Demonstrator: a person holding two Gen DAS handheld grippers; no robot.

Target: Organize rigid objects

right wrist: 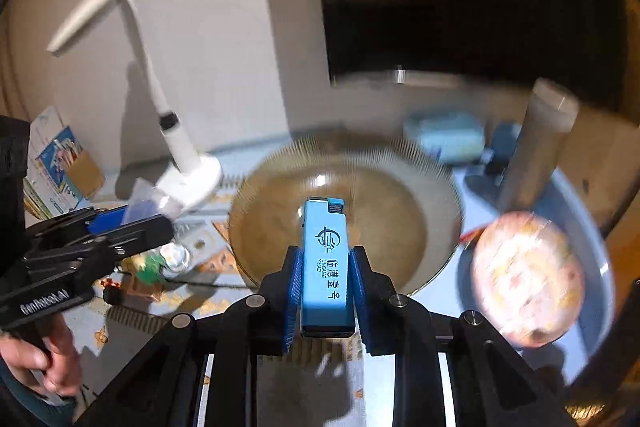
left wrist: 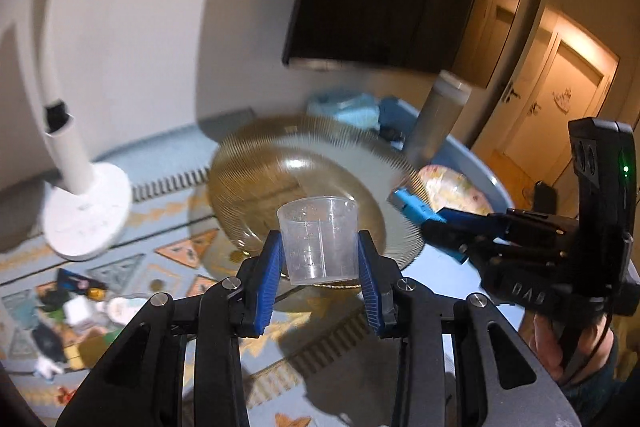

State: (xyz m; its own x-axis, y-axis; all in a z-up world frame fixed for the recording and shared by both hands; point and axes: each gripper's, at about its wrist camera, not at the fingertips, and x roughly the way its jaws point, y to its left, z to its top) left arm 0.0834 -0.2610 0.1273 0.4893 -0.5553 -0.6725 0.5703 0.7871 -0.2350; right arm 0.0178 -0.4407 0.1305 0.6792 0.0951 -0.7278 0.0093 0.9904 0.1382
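Observation:
My left gripper is shut on a clear plastic measuring cup, held upright in front of a ribbed amber glass bowl. My right gripper is shut on a light blue lighter with printed characters, held above the same amber bowl. The right gripper also shows in the left wrist view at the bowl's right rim with the lighter. The left gripper shows at the left of the right wrist view, with the cup blurred.
A white desk lamp stands left of the bowl. A blue tub on the right holds a round patterned tin, a grey cylinder and light blue packets. Small clutter lies on the patterned cloth at left.

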